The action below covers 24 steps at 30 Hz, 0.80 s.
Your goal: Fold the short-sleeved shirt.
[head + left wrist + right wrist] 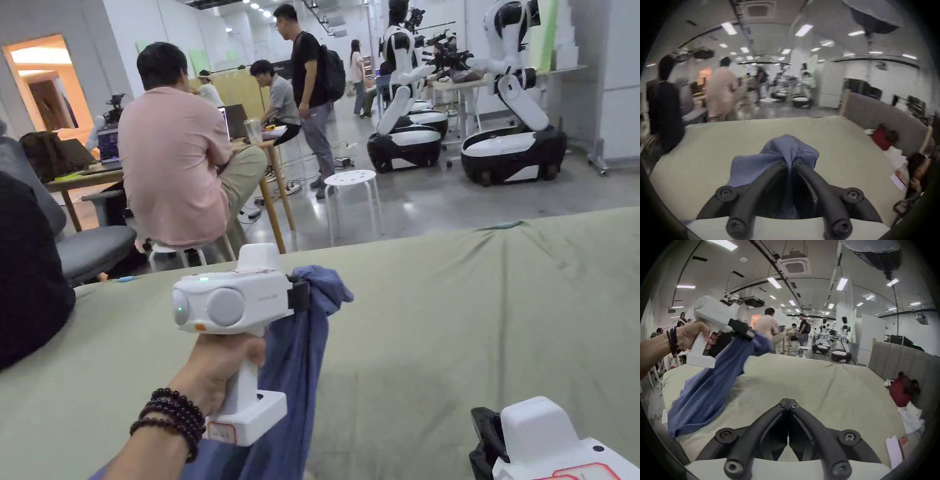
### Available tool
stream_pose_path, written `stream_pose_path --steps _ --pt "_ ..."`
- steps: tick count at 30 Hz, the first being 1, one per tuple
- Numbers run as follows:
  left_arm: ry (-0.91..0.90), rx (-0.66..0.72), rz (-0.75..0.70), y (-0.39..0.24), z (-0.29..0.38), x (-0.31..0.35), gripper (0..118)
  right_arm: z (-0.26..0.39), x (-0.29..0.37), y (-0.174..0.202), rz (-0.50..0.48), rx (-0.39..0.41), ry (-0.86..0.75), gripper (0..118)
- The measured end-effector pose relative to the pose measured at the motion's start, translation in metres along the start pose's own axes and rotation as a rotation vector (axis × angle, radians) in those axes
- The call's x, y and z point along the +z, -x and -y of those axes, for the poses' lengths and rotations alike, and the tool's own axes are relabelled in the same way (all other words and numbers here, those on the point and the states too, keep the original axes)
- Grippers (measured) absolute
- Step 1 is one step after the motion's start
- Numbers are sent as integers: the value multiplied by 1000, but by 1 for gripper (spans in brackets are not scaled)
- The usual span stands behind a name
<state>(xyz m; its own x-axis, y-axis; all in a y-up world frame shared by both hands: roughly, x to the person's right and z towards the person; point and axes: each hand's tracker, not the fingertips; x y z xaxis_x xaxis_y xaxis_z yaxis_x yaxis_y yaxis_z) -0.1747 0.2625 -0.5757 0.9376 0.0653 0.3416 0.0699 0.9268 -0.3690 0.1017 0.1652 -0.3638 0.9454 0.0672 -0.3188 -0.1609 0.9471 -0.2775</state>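
The left gripper [788,162] is pinching the bunched blue shirt [708,386] up near the bed's [469,325] left edge, the right gripper [788,402] is closed on nothing, and no folding is showing yet.

Shirt [294,369] hangs over bed [475,312] (left side).

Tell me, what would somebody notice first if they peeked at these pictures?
The blue shirt grabs the eye first: it hangs from the left gripper, pinched in its fingers and lifted above the pale green cloth table. Next comes the right gripper, low and near, its fingers closed on nothing. Far across the room stand white and black robots on the shiny floor.
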Motion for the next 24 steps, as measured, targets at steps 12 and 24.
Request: stream_pose_path --steps 12,24 --pt "307 -81 313 -226 108 -186 3 41 55 -99 262 -87 102 1" --pt "148 11 129 -140 81 -123 98 36 10 -107 237 -56 154 1"
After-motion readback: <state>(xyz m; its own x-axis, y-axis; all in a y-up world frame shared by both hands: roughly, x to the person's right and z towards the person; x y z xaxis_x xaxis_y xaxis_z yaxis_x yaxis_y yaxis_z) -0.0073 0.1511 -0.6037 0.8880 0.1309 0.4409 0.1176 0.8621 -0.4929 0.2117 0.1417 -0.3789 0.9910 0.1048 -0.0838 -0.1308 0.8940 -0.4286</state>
